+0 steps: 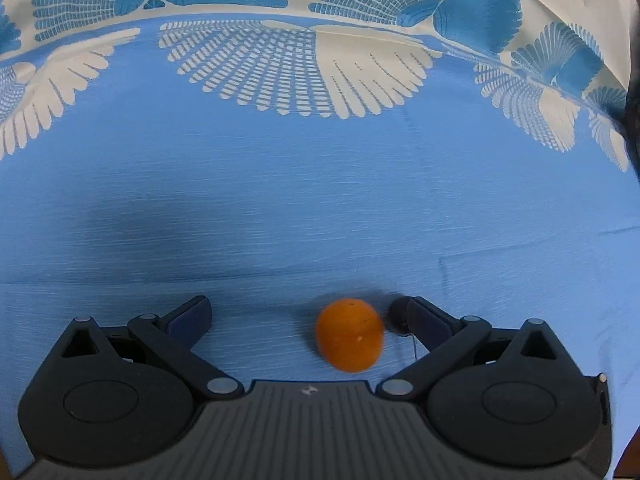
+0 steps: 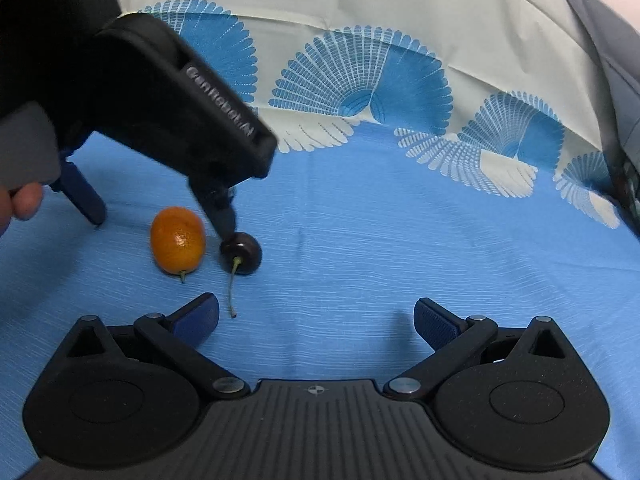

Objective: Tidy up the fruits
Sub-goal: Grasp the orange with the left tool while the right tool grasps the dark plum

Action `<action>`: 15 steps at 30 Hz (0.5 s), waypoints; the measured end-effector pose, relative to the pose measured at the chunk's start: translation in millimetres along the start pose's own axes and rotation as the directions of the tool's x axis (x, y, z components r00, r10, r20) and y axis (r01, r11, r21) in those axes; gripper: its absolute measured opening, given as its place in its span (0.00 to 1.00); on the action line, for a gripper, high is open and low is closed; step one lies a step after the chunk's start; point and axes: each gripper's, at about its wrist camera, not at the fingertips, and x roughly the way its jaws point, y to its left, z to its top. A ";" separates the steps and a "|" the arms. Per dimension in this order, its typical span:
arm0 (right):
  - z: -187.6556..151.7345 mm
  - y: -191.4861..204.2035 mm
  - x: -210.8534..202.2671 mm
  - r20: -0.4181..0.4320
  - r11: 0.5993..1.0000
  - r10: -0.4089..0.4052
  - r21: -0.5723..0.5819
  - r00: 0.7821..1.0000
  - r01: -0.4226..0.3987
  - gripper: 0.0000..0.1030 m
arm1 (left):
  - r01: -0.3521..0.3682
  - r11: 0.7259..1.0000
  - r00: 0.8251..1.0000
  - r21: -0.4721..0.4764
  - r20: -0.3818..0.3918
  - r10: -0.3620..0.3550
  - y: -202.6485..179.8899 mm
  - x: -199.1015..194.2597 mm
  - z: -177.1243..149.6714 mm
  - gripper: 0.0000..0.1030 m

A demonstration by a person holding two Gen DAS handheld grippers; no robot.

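A small orange kumquat [image 1: 349, 335] lies on the blue cloth between the fingers of my open left gripper [image 1: 310, 314], close to the right finger. A dark cherry [image 1: 398, 314] with a long stem lies just outside that right finger, touching its tip. In the right wrist view the kumquat [image 2: 177, 239] and the cherry [image 2: 241, 249] lie side by side at left, with the left gripper [image 2: 160, 220] straddling the kumquat from above. My right gripper [image 2: 316, 314] is open and empty, low over the cloth, right of both fruits.
The table is covered by a blue cloth [image 1: 320, 200] with white and blue fan patterns along its far edge [image 2: 360, 80]. A grey object [image 2: 612, 92] stands at the far right. A person's fingers [image 2: 20, 204] hold the left gripper.
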 end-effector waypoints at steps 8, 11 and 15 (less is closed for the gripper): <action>12.6 4.4 18.6 0.017 0.999 0.006 -0.050 1.000 -0.005 0.99 | -0.074 0.996 0.993 0.045 -0.092 0.078 21.0 1.0 0.3 1.00; 15.2 9.2 21.8 0.031 0.997 0.017 -0.074 0.999 -0.014 0.99 | -0.083 0.995 0.992 0.060 -0.092 0.089 19.9 0.8 0.1 1.00; 16.1 17.7 21.4 0.048 0.990 0.072 -0.123 0.996 -0.065 0.87 | -0.104 0.991 0.991 0.083 -0.082 0.111 16.1 0.9 -2.5 0.98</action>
